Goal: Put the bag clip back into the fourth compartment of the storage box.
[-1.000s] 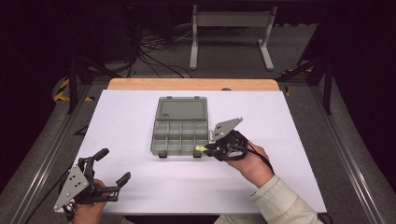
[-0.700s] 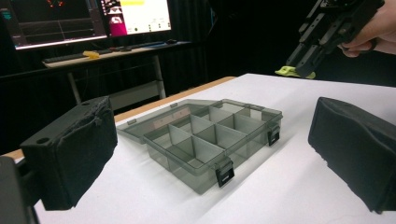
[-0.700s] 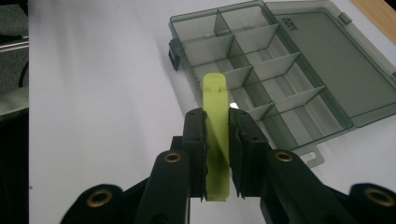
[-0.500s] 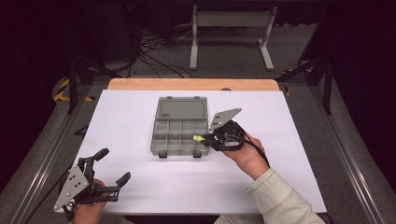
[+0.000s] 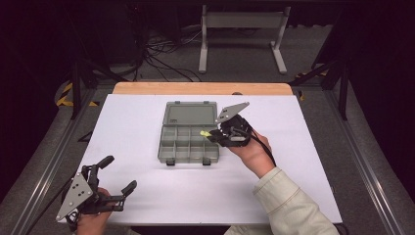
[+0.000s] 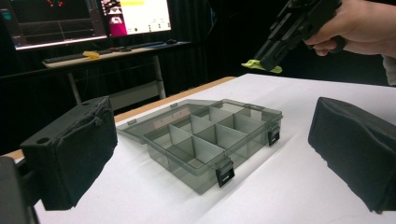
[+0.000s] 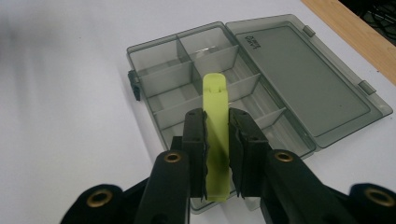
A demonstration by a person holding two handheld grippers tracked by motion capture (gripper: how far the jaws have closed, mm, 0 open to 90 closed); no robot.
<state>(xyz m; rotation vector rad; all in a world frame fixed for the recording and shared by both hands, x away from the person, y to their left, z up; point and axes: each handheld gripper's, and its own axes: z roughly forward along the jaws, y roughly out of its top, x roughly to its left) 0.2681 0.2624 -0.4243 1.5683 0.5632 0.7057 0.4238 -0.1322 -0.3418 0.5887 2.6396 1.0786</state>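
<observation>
1. Grip detail came from the right gripper view: the right gripper (image 7: 217, 154) had its jaws clamped on a yellow-green strip (image 7: 215, 116), whose lower end was hidden between the pads.
2. From the high view that strip (image 5: 205, 133) was a small speck at the organizer box's (image 5: 188, 142) right edge, held above the compartments.
3. The box lay open, its lid (image 5: 191, 113) flat toward the table's far side, with bare white table (image 5: 122, 127) all around it.
4. The left gripper (image 5: 115, 176) rested near the table's front left corner, well apart from the box, jaws spread with nothing between them.
5. The left gripper view showed the strip (image 6: 261, 66) hanging clear above the box (image 6: 205, 140), and monitors (image 6: 88, 18) behind.
</observation>
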